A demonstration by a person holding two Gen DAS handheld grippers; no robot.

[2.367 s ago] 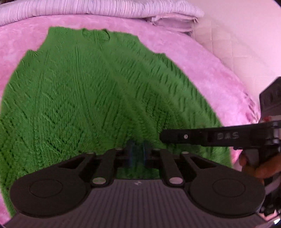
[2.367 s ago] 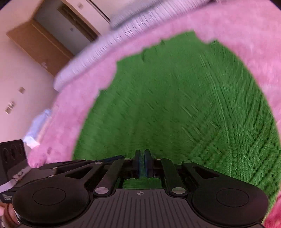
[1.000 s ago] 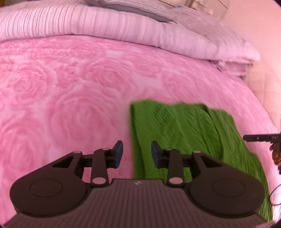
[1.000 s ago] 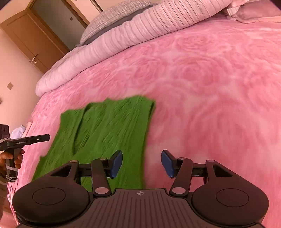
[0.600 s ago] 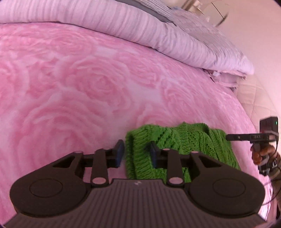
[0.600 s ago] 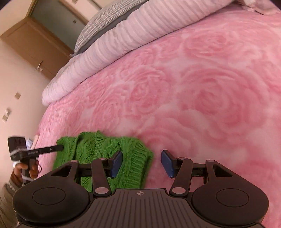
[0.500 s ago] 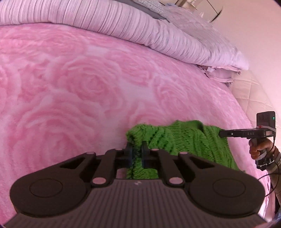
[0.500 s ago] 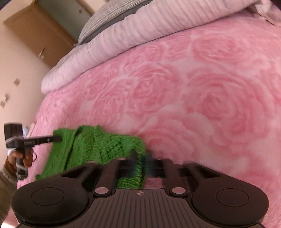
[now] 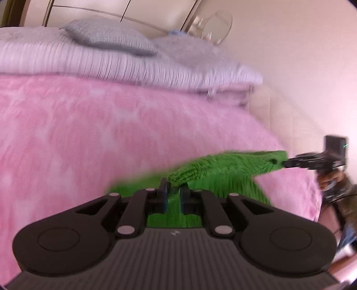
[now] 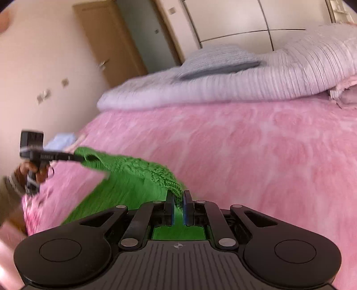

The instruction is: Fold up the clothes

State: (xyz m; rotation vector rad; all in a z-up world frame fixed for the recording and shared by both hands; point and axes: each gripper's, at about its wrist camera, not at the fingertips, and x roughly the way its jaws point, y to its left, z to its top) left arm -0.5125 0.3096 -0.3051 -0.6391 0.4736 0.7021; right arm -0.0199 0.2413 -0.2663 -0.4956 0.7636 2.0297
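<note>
A green knitted sweater (image 9: 223,176) hangs lifted above the pink bed, stretched between both grippers. My left gripper (image 9: 173,194) is shut on one corner of its folded edge. In the left wrist view the right gripper (image 9: 287,164) pinches the far corner, held by a hand (image 9: 330,178). In the right wrist view my right gripper (image 10: 178,201) is shut on the sweater (image 10: 133,176), and the left gripper (image 10: 81,158) holds the opposite corner. The lower part of the garment drapes down toward the blanket. Both views are motion-blurred.
A pink rose-patterned blanket (image 9: 89,133) covers the bed. A ribbed lilac duvet (image 9: 111,62) and a grey pillow (image 9: 109,38) lie along the head. A wooden door (image 10: 111,38) and wardrobe fronts (image 10: 245,17) stand behind. A person's sleeve (image 10: 9,189) is at the left.
Both grippers closed on the sweater's corners about half a second ago and have since lifted it off the blanket. The views have tilted up toward the headboard and wall.
</note>
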